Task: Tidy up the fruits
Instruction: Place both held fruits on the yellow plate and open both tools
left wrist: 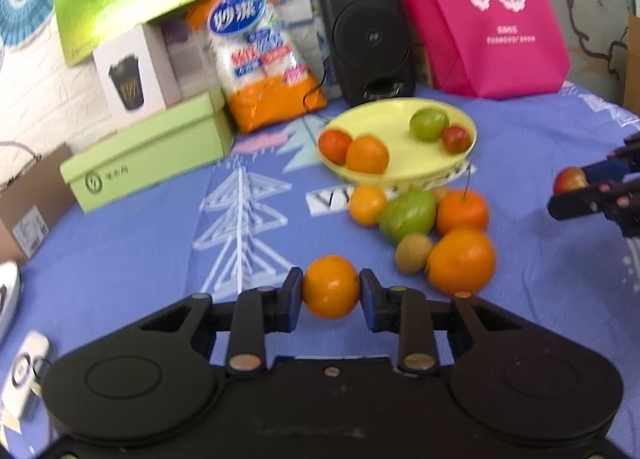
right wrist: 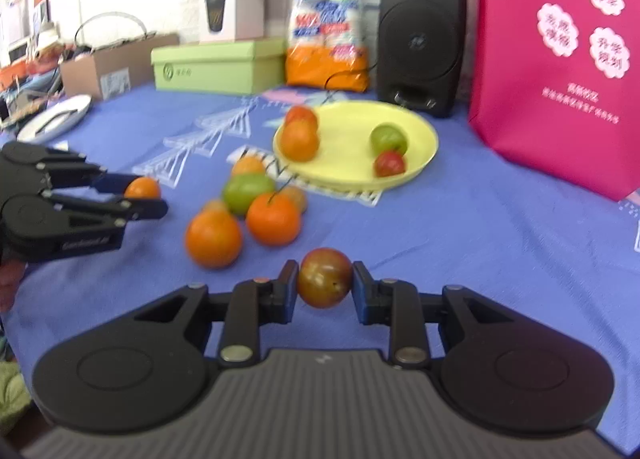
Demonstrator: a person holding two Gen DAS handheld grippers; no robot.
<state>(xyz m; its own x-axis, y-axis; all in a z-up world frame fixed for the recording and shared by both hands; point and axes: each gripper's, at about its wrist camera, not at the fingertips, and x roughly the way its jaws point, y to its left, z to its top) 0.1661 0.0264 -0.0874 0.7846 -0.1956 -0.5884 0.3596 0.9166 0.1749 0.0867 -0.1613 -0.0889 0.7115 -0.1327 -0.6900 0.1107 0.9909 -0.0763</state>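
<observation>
Glossy round orange [left wrist: 331,287], reddish-brown apple [right wrist: 325,278]

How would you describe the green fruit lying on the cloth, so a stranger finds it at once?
Start at the yellow plate. Just in front of it, on the blue cloth, fruits lie clustered. The green fruit sits in their middle, the only green one among oranges and brownish kiwis.

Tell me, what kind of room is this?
Probably a home or workroom table used for storage: a blue patterned cloth covers it, and boxes, a speaker and a pink bag crowd behind the fruit plate.
</observation>
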